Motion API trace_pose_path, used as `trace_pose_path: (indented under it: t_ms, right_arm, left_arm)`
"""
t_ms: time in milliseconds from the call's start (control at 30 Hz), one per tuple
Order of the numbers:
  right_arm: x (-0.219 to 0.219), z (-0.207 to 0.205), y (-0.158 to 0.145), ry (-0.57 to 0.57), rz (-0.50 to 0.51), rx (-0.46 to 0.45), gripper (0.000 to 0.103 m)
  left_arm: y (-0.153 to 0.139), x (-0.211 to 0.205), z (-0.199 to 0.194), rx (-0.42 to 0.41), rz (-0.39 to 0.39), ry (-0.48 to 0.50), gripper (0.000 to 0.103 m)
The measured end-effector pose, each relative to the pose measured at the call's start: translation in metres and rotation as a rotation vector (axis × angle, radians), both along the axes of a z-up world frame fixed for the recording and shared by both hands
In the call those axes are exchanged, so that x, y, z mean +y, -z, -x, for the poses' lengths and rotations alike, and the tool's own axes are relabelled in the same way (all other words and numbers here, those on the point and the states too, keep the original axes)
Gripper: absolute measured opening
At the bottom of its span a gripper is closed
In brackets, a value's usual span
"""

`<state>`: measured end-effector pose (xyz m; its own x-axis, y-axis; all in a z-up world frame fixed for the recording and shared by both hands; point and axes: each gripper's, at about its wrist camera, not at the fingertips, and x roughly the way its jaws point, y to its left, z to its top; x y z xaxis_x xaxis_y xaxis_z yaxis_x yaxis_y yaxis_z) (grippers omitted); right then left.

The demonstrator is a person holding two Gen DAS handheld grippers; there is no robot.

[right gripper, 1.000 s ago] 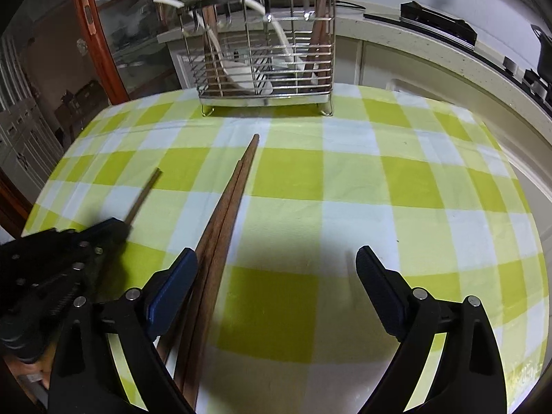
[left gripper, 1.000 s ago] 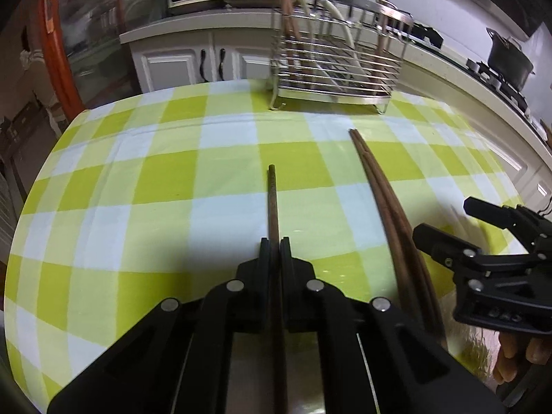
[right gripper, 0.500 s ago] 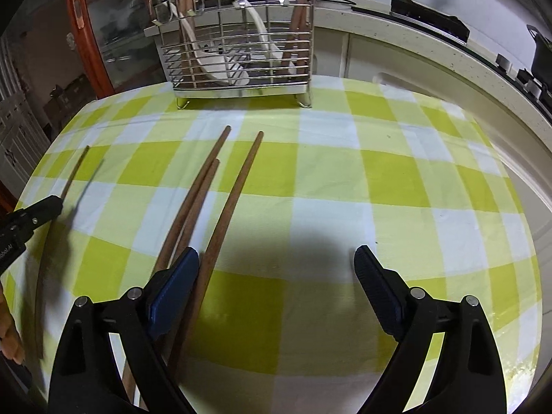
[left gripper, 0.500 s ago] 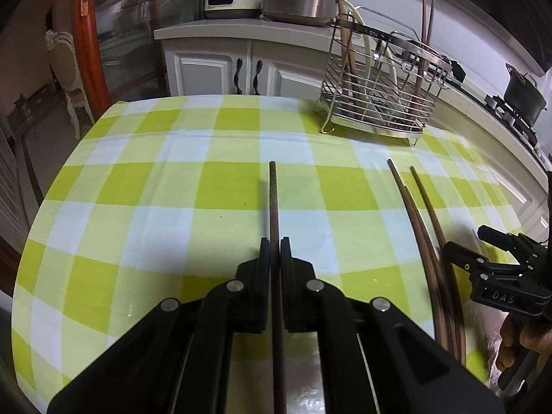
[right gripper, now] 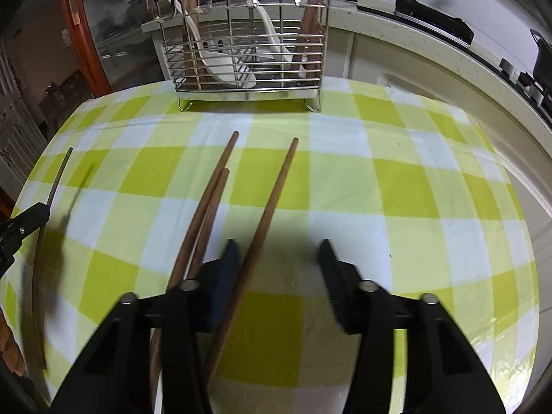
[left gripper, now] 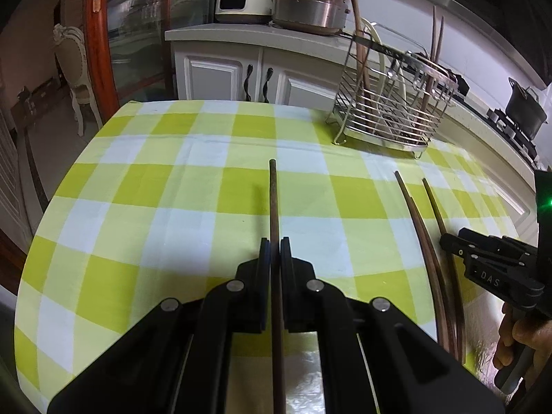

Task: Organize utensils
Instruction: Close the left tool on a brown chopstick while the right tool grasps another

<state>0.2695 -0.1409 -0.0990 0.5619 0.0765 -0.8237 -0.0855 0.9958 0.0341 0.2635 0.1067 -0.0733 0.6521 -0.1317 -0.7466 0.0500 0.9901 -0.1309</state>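
The left gripper [left gripper: 275, 248] is closed on one chopstick [left gripper: 273, 200]. Three chopsticks [right gripper: 207, 214] lie on the bench [right gripper: 396, 179]; the right gripper [right gripper: 279, 258] is open above them.

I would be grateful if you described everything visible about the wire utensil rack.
The wire utensil rack is a shiny metal basket of thin horizontal bars on small curved feet. It stands upright at the far edge of the checked tablecloth. Inside lean brown wooden chopsticks and white spoons. Neither tool touches it.

Right tool [right gripper: 279, 252] now lower, straddling the rightmost chopstick [right gripper: 272, 200]
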Motion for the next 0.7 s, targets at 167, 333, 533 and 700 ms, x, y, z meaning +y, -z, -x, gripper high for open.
trace_pose_path:
  t_ms: [167, 333, 533, 700]
  right_arm:
    - [-0.001, 0.0, -0.001, -0.004, -0.01, -0.009, 0.015]
    - [-0.007, 0.002, -0.007, -0.005, -0.035, -0.023, 0.011]
    - [-0.014, 0.013, -0.038, -0.001, -0.04, -0.092, 0.011]
    - [-0.017, 0.018, -0.052, -0.009, -0.037, -0.106, 0.011]
  left_arm:
    - [-0.004, 0.005, -0.001, -0.011, 0.015, -0.007, 0.006]
    - [-0.008, 0.006, -0.001, -0.022, 0.023, -0.003, 0.006]
    - [-0.024, 0.004, 0.002, -0.056, 0.025, -0.003, 0.006]
    - [-0.038, -0.001, 0.007, -0.085, 0.023, 0.005, 0.006]
